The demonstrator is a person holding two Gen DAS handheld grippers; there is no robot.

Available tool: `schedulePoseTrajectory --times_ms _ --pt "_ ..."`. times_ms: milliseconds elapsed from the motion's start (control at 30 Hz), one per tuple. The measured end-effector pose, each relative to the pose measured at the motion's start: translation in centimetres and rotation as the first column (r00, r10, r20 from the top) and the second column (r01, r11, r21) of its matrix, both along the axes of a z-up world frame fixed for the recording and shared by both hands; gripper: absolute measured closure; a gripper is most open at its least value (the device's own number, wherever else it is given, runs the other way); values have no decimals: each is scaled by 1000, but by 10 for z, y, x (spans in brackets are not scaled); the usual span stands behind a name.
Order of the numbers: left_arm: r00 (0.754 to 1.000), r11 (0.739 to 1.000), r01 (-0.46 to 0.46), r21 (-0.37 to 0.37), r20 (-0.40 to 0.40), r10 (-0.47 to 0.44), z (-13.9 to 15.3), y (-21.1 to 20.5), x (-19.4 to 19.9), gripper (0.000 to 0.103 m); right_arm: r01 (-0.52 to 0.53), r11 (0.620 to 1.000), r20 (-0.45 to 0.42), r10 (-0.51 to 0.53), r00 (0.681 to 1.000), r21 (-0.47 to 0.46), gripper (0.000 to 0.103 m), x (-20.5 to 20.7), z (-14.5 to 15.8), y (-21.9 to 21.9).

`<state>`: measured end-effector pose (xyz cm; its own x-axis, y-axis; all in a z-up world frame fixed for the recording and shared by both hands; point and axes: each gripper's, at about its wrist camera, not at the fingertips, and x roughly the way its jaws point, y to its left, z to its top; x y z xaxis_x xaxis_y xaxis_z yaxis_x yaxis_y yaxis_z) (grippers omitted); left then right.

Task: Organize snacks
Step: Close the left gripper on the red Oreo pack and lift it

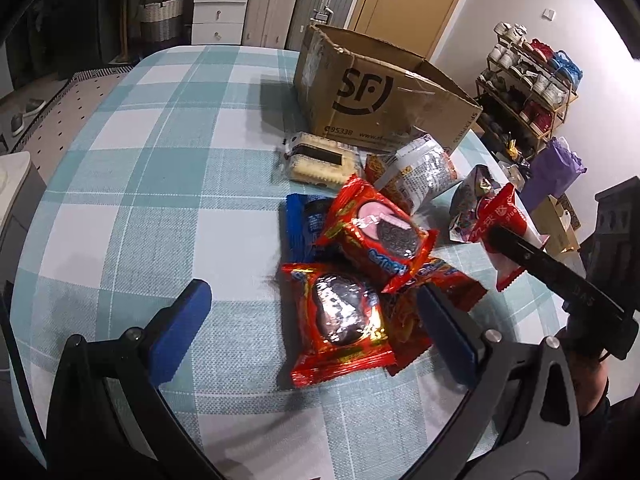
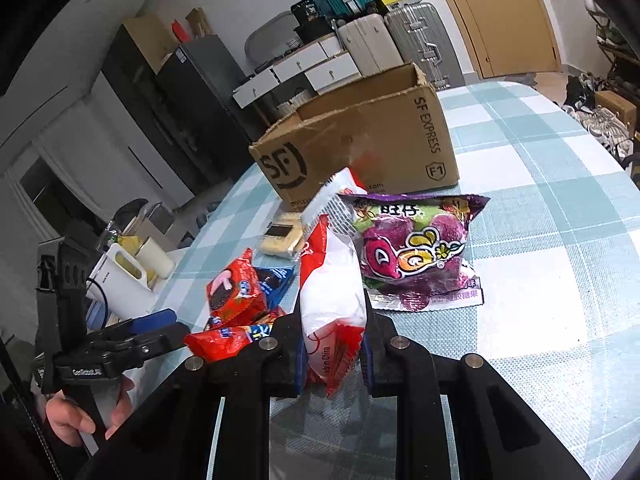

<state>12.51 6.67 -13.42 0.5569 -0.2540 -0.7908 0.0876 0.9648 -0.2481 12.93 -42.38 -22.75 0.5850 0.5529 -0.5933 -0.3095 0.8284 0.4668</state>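
Observation:
A pile of snack packets lies on the checked tablecloth [image 1: 160, 208] in front of an open SF cardboard box [image 1: 380, 100]. My left gripper [image 1: 312, 312] is open, its blue pads on either side of a red cookie packet [image 1: 340, 320]. Another red cookie packet [image 1: 376, 236] lies on a blue packet [image 1: 300, 224]. My right gripper [image 2: 332, 340] is shut on a red and white packet [image 2: 332, 292] and holds it above the table; it shows in the left wrist view too [image 1: 504, 220]. A purple candy bag [image 2: 412, 248] lies just beyond it.
A clear-wrapped cracker sandwich [image 1: 320, 160] and a silver packet [image 1: 424, 168] lie near the box, which also shows in the right wrist view [image 2: 360, 136]. A shoe rack [image 1: 528, 88] stands beyond the table's right edge. Drawers and suitcases [image 1: 320, 0] stand behind.

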Motion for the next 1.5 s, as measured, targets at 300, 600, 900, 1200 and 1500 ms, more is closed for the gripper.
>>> schedulePoseTrajectory --times_ms 300,600,900,1200,1500 --pt "999 999 36 -8 -3 -36 5 -18 16 1 -21 1000 18 21 1000 7 82 -9 2 -5" --pt "996 995 83 47 -23 -82 1 -36 37 1 -30 999 26 30 999 15 82 -10 1 -9" --pt "992 986 122 112 -45 -117 -8 -48 55 1 -30 999 23 29 999 40 82 -10 0 -15" --pt "980 975 194 111 -61 -188 -13 -60 65 13 -17 998 44 15 999 58 82 -15 3 -26" --pt "977 974 215 76 -9 -215 -11 -55 58 57 1 998 52 -4 999 58 82 -26 6 -33"
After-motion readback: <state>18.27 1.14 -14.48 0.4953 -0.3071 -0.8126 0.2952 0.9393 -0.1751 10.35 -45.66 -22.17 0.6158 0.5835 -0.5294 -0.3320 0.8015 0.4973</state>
